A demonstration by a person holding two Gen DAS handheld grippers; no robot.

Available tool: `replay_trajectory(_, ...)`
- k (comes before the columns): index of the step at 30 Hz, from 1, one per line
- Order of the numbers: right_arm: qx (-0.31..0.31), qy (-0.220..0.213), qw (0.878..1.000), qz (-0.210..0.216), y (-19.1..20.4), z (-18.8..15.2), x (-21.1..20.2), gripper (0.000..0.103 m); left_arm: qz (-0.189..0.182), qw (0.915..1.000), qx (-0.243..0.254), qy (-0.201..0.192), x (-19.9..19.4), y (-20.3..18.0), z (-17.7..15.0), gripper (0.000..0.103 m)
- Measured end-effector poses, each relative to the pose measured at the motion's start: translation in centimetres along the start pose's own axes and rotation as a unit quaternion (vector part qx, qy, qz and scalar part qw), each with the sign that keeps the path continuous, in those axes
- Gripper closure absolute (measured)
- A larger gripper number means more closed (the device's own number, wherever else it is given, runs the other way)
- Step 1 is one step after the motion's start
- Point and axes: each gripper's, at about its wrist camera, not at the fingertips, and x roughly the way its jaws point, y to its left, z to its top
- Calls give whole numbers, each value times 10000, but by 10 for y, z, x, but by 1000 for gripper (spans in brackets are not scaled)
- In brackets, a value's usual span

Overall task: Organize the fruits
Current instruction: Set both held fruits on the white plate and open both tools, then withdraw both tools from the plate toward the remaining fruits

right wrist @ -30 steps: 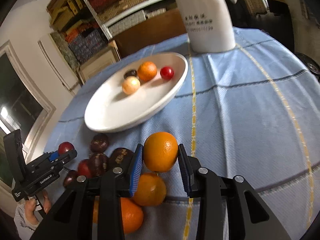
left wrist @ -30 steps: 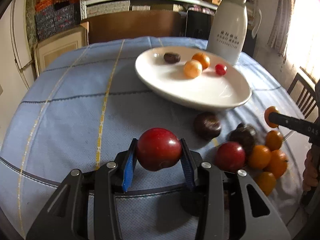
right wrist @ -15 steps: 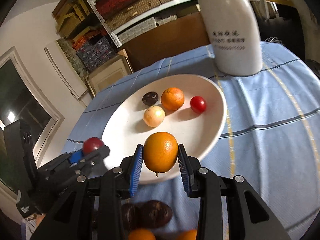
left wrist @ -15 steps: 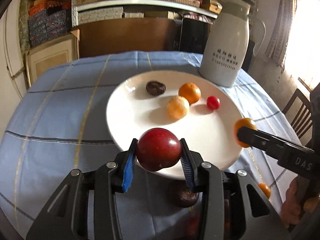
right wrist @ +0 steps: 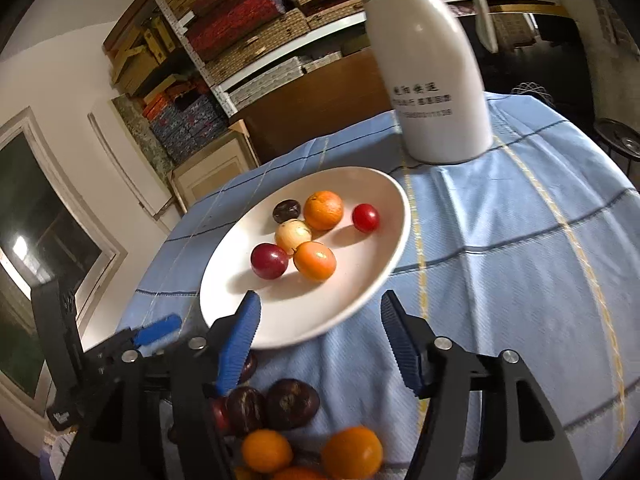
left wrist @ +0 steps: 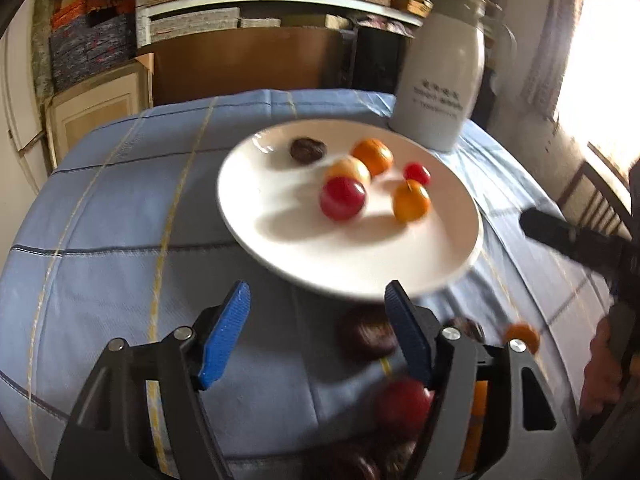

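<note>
A white plate on the blue tablecloth holds several fruits: a red plum, an orange, a second orange, a pale fruit, a small red fruit and a dark fruit. My left gripper is open and empty just short of the plate's near rim. My right gripper is open and empty, also short of the rim. Loose dark fruits and oranges lie below the grippers.
A tall white jug stands behind the plate at the right. Shelves with boxes fill the wall behind the table. A chair stands at the right edge. The left gripper shows at the lower left of the right wrist view.
Both grippers opened and let go: the red plum and the orange now lie on the plate. Both grippers have pulled back from the plate.
</note>
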Motion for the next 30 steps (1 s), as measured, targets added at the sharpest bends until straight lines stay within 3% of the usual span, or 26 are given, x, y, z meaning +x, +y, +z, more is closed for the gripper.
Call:
replay_trajectory(5,286,1,9996,-30,-15,-1,-7,35,94,9988,446,154,8,-23,-8,34)
replay_trajectory(11,473,84,9988,0,-22,-3,-3,34,89,9977,552,394,23,-27,-8,34)
replay_trajectory(19,464,201,9987,-24,-21,-5,3,29,121,9972,355,640,42,-21,-3,28)
replay_trajectory(24,468,248,9986,-17,-20,-5,5,29,217,9944,352,969,52,-9,-1,10)
replay_trajectory(30,469,284,9985,2,-21,-5,6,29,447,9934,139,1045,46,23,-10,8)
